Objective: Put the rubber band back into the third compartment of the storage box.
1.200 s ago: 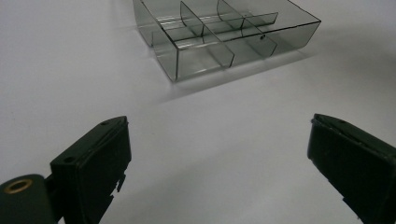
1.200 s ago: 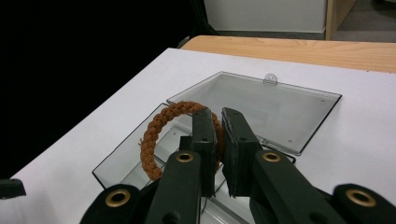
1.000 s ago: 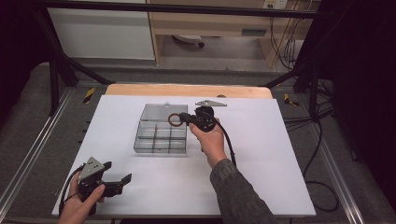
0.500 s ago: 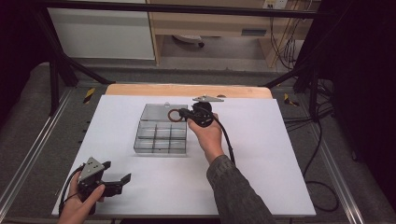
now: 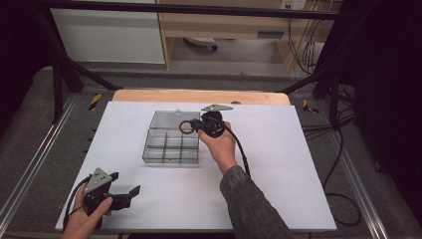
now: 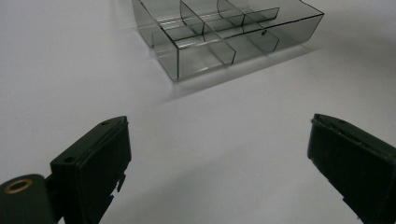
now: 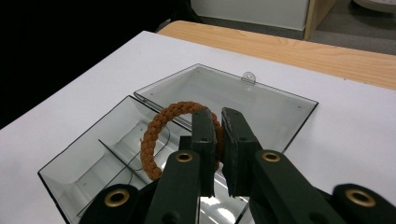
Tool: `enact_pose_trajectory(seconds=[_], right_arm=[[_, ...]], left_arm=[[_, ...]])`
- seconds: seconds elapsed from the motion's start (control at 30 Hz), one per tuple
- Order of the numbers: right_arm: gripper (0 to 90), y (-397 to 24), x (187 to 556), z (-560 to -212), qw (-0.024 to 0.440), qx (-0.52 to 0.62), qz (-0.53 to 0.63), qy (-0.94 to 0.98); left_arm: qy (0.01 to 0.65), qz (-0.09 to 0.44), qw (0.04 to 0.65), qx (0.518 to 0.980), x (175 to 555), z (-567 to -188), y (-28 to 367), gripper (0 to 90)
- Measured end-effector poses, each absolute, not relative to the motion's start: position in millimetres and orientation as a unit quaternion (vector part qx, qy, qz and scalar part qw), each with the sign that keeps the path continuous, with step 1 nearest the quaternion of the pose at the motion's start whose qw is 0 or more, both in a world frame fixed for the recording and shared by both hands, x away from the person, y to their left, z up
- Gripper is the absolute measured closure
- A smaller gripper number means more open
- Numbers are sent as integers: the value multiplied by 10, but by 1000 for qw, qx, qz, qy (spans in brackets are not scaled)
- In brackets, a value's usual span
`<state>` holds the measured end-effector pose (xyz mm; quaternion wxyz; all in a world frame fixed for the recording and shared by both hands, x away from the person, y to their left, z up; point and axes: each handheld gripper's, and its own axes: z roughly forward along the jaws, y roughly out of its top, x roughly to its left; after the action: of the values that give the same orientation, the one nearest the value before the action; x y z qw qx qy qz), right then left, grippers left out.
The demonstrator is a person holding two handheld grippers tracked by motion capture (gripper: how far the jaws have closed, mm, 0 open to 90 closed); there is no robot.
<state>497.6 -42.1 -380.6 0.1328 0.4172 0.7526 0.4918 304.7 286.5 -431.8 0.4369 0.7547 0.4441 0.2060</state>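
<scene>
- Brown braided cord ring (image 7: 161,135) is pinched at its near side between the jaws of the right gripper (image 7: 218,140), standing on edge above the clear divided box (image 7: 93,168).
- Seen from the high view, the ring (image 5: 186,127) hangs over the box's far right compartments, at about 9 o'clock from the right gripper (image 5: 198,125).
- Clear plastic box (image 5: 170,147) sits near the middle of the white counter (image 5: 278,164), with its lid (image 5: 174,119) folded flat at 12 o'clock and a small tab on the lid's far edge.
- Right hand (image 5: 219,147) comes in from 6 o'clock, a cable trailing back along the sleeve.
- Left gripper (image 5: 124,194) rests low at the counter's 7 o'clock corner, held by the left hand (image 5: 84,219), its jaws spread wide with nothing between them.
- Along the left gripper view, the box (image 6: 219,35) lies at 12 o'clock, well apart from those jaws.
</scene>
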Motion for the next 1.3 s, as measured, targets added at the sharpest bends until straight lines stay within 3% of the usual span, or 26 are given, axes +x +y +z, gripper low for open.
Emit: enact_pose_trajectory(seconds=[1.3], right_arm=[[840, -346, 4955, -4061, 150, 422, 447, 774]], left_arm=[[442, 205, 437, 756, 3047, -4322, 2864, 62]])
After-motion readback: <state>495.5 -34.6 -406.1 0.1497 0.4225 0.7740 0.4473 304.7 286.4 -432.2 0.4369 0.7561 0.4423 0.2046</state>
